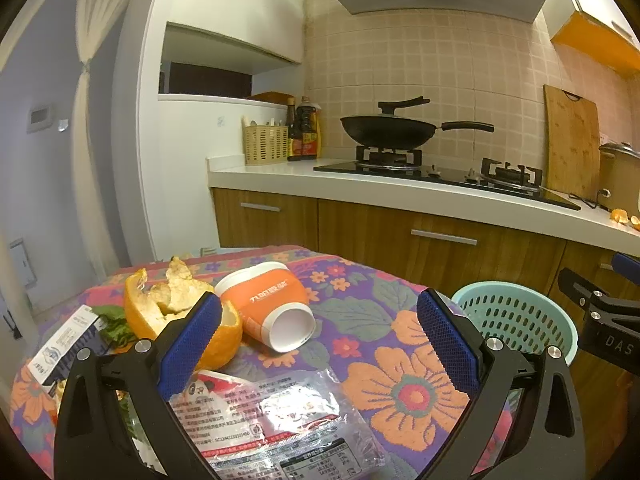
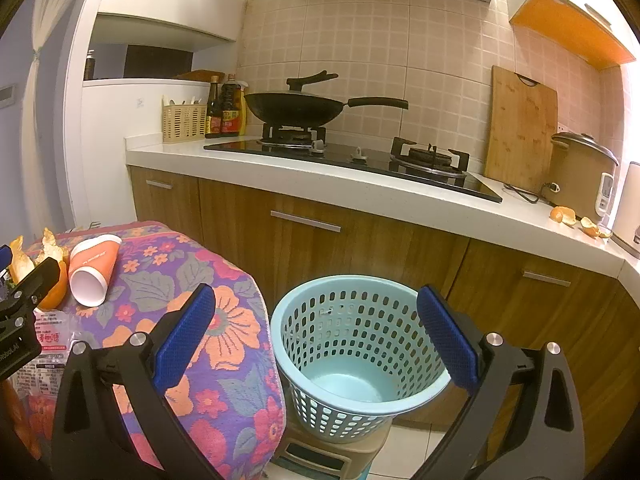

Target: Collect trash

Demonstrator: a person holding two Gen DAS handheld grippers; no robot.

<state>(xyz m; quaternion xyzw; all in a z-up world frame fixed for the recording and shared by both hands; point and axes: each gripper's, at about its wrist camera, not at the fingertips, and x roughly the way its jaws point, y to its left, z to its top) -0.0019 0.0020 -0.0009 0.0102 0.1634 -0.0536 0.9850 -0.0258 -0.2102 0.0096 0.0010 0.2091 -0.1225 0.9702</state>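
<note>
White Chinese characters run along the tipped orange paper cup point(image 1: 267, 300), lower left of centre; "DAS" shows on the right gripper point(image 1: 612, 320) at the right edge; wrapper point(image 1: 280, 420) print is too small to read.

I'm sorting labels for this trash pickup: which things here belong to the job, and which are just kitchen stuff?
Job:
orange peel
paper cup
plastic wrapper
small box
peel pieces on the counter
blue basket

Just there:
wok
cutting board
sauce bottles
rice cooker
</note>
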